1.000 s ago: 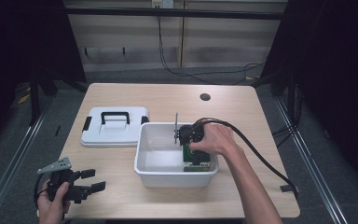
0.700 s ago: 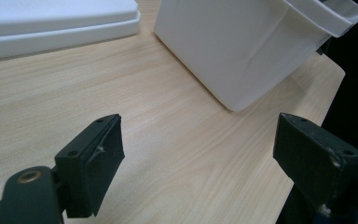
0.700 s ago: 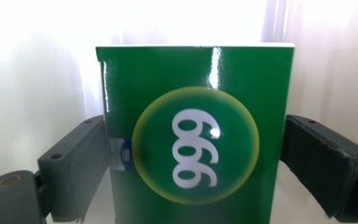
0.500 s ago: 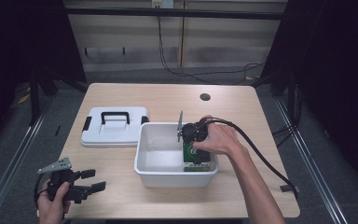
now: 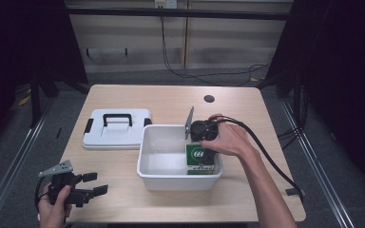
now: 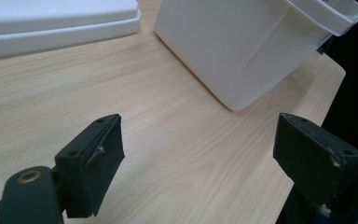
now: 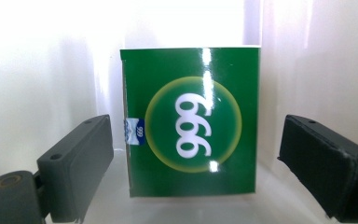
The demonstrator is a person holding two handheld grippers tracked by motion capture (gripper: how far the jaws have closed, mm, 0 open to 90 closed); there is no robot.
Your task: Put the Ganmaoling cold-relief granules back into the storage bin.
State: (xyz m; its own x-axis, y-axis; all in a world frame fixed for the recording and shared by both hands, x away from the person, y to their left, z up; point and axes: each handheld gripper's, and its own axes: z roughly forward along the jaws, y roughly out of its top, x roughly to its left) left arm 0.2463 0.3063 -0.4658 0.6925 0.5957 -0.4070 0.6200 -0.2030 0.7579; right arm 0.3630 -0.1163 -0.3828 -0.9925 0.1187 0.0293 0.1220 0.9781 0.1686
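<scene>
Ahead of the left gripper (image 6: 200, 154) lies bare table (image 6: 168, 140), then the white bin (image 6: 242, 46) wall blocks. The right gripper (image 7: 196, 158), inside it, has the green box (image 7: 193, 121) between its spread jaws, walls close behind.

Glossy green carton (image 7: 193, 121) in a smooth white plastic tub (image 5: 159, 173) on a matt pale wood-grain table (image 5: 171, 97)

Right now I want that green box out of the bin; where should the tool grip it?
Grip the green box across its two narrow side edges, coming straight down from above; the right tool, jaws open, already straddles it inside the white bin.
</scene>
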